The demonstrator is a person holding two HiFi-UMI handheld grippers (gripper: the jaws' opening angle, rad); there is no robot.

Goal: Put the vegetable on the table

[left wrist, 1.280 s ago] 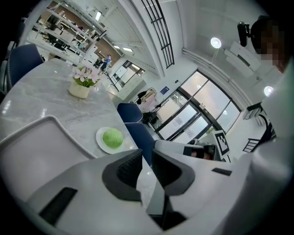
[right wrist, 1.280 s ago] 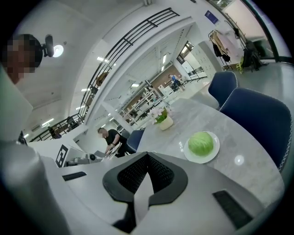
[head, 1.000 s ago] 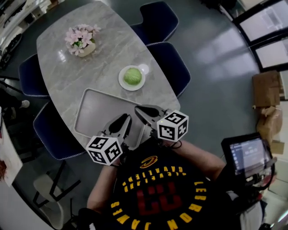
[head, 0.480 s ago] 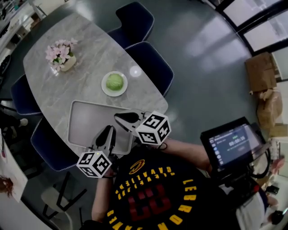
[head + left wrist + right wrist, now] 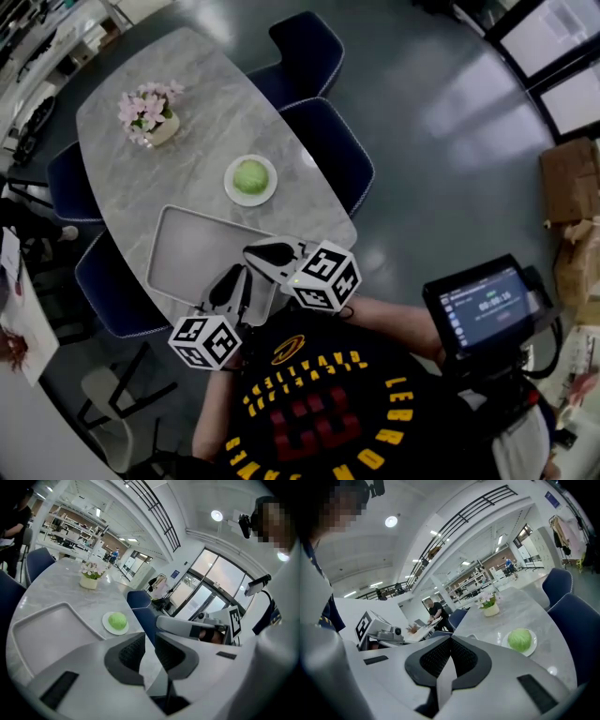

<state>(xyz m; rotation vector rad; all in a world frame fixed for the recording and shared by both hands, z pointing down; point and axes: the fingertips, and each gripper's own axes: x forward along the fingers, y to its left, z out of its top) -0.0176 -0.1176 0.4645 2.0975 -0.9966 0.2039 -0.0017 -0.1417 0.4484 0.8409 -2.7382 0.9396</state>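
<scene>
A green cabbage lies on a small white plate on the grey marble table; it also shows in the left gripper view as the cabbage and in the right gripper view as the cabbage. Both grippers hover at the table's near edge, well short of the plate. My left gripper is empty, its jaws a narrow gap apart. My right gripper has its pads pressed together on nothing.
A large empty grey tray lies between the grippers and the plate. A pot of pink flowers stands at the far end. Dark blue chairs ring the table. A screen on a rig hangs at my right.
The head view has swung about, so the table sits differently in frame. Both grippers have stayed low at the near edge, the left a little lower. The cabbage has not moved on its plate.
</scene>
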